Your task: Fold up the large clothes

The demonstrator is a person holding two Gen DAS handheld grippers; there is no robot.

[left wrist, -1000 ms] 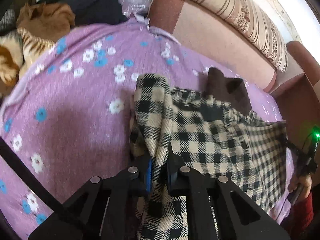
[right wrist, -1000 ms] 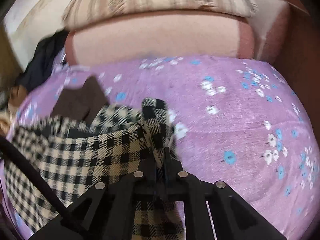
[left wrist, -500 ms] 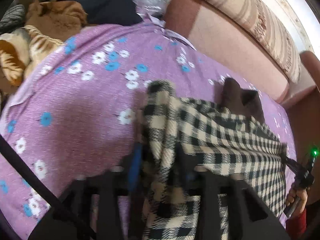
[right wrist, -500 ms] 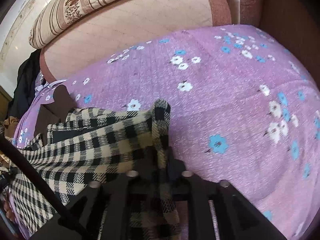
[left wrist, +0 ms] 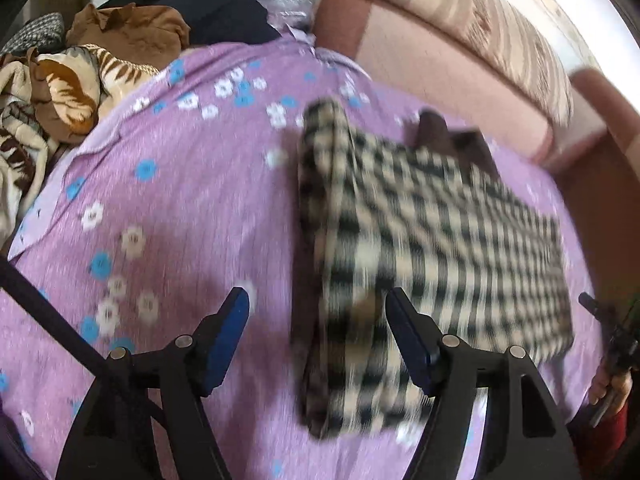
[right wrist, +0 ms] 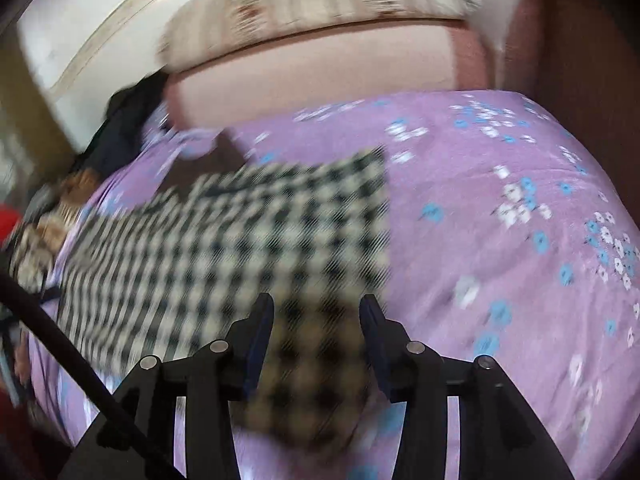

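Checked cloth (left wrist: pixel 420 240) is seen lying folded on the purple bedspread (left wrist: pixel 160 220) in the left view, left gripper (left wrist: pixel 316 316) just spread, nothing pinched. Its thick left fold could get snagged if swept across. Right view: right gripper (right wrist: pixel 316 320) also just spread, cloth between, untouched. Plenty of open bedspread is left rightward.

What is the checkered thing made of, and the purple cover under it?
The checkered garment looks like thick, soft woven fabric, maybe wool or flannel: matte, holding bulky folds. The purple cover seems thin printed cloth, probably cotton: flat, dull, with flowers printed on. Blur hides the weave, so both are guesses.
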